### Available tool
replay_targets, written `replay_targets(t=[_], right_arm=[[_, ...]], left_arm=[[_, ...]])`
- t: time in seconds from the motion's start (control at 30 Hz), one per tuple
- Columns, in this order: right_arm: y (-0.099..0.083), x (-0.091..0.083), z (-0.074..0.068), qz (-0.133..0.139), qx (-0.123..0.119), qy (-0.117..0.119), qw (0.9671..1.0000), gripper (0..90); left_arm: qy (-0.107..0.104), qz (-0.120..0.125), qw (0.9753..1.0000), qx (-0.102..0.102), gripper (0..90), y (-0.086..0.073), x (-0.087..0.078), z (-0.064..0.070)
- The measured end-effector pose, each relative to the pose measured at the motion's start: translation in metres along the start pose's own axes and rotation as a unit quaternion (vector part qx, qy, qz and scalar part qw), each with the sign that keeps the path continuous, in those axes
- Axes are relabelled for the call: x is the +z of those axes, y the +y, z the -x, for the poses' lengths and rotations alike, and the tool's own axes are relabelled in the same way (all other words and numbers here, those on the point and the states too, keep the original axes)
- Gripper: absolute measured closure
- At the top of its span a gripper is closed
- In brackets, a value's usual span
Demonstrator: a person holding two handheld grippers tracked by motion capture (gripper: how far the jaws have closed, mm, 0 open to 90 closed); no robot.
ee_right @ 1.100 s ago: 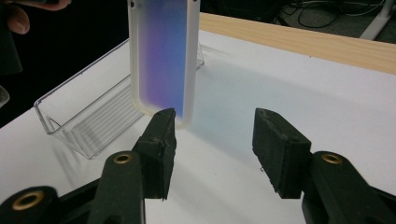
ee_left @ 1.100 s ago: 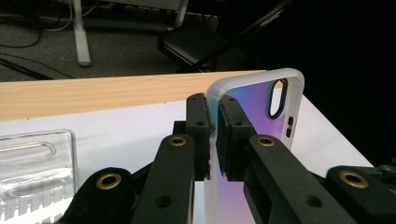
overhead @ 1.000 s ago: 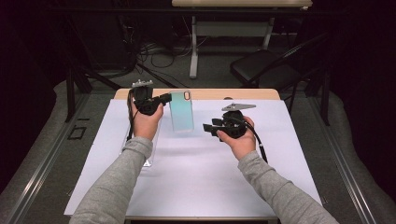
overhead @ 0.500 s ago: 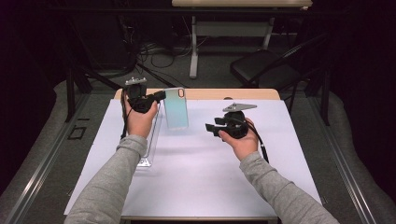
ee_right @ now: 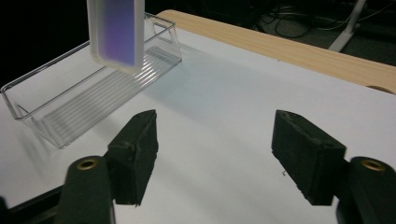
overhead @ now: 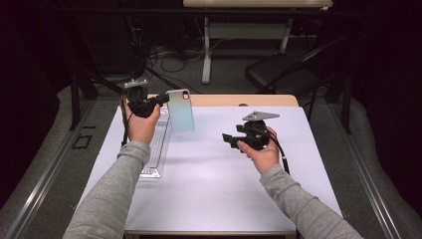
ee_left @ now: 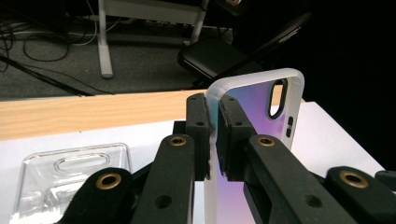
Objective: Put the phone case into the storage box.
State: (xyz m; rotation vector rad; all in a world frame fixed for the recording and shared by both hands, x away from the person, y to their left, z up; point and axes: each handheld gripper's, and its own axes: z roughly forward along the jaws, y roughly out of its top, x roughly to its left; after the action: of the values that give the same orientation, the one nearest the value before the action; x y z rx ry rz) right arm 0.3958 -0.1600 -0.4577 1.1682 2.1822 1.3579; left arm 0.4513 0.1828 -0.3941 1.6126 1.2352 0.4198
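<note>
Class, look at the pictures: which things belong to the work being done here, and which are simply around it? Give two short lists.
In the work:
- phone case, held up off the table
- left gripper, jaws clamped on the case's edge
- clear plastic tray, below and beside the case
- right gripper, jaws apart, nothing in them

Just around:
- white sheet covering the table
- folding chair
- floor cables

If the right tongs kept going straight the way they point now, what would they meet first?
Probably the clear tray. The right tongs stand open, aimed low across the white table cover toward it. The phone case in the left tongs hangs above that line, though depth is unclear.
</note>
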Motion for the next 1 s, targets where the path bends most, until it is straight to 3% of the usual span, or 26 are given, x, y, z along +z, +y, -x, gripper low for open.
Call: replay_targets(t=[0.33, 0.7, 1.0], right_arm=[[-0.006, -0.013, 0.008, 0.005, 0.002, -0.027, 0.9996, 16.6], [-0.011, -0.025, 0.012, 0.017, 0.017, -0.026, 0.9994, 14.4], [-0.020, -0.032, 0.019, 0.017, 0.028, -0.029, 0.9990, 14.2]], left_arm=[[0.014, 0.005, 0.9999, 0.004, 84.5, 0.009, -0.006, -0.008], [0.028, 0.008, 0.9995, 0.010, 84.5, 0.018, -0.010, -0.023], [0.040, 0.021, 0.9990, -0.002, 84.5, 0.023, -0.012, -0.040]])
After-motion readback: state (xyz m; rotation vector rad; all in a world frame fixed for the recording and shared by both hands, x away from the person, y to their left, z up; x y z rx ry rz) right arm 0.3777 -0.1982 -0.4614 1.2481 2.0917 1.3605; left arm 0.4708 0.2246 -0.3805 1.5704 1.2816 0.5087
